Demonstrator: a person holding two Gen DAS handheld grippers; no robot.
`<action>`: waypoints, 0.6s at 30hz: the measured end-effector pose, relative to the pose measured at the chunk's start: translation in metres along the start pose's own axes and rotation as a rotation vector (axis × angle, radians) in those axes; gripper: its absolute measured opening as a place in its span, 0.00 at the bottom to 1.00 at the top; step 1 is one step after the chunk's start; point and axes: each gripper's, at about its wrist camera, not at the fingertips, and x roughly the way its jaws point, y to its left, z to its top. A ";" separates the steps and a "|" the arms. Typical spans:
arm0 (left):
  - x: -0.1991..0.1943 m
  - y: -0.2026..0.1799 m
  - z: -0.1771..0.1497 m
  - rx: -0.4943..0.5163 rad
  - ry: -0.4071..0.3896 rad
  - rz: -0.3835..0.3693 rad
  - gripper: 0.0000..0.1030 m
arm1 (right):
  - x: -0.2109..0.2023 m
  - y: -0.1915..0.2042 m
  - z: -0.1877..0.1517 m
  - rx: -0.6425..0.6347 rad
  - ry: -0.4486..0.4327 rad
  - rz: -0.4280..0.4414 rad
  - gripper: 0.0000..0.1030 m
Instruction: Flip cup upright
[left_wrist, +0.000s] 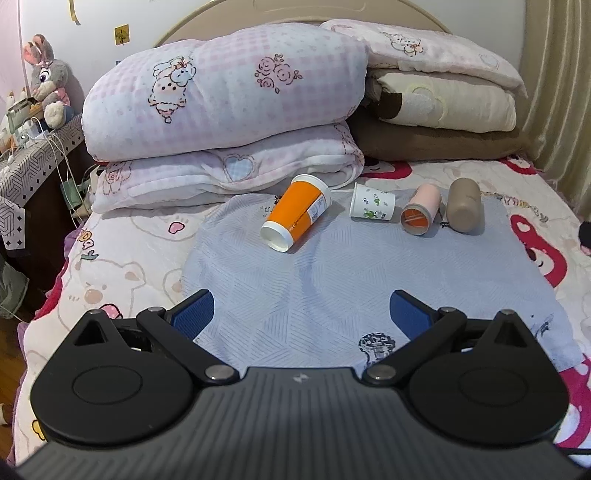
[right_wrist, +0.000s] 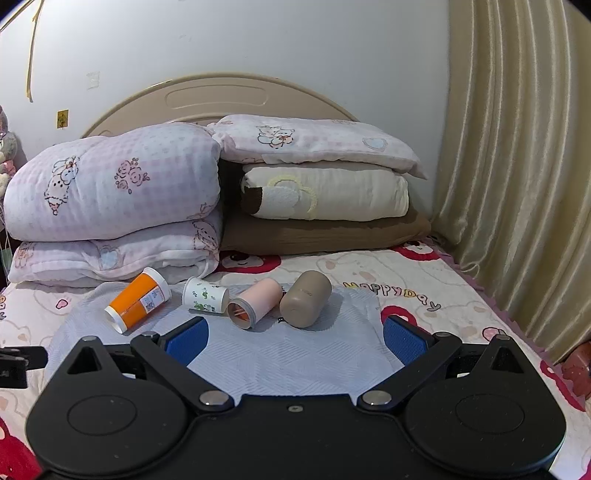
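Observation:
Several cups lie on their sides in a row on a light blue cloth (left_wrist: 303, 295) on the bed. From left: an orange cup (left_wrist: 297, 217) (right_wrist: 138, 299), a small white paper cup with green print (left_wrist: 372, 202) (right_wrist: 205, 295), a pink cup (left_wrist: 422, 209) (right_wrist: 255, 303) and a taupe cup (left_wrist: 464, 205) (right_wrist: 306, 298). My left gripper (left_wrist: 301, 314) is open and empty, well short of the cups. My right gripper (right_wrist: 295, 339) is open and empty, just short of the pink and taupe cups.
Folded pink quilts (left_wrist: 221, 110) and stacked pillows (left_wrist: 443, 103) lie right behind the cups against the headboard. A curtain (right_wrist: 517, 184) hangs on the right. A side table (left_wrist: 33, 155) with a plush rabbit and cables stands left of the bed.

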 end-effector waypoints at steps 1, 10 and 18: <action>-0.003 0.001 -0.001 0.002 -0.004 -0.004 1.00 | 0.000 -0.001 0.000 0.000 -0.001 -0.001 0.99; -0.014 0.000 -0.004 -0.006 -0.041 0.055 1.00 | -0.003 -0.003 0.000 -0.026 -0.024 -0.044 0.99; -0.019 0.005 -0.001 -0.045 -0.049 0.010 1.00 | -0.003 -0.004 0.000 -0.016 -0.023 -0.028 0.99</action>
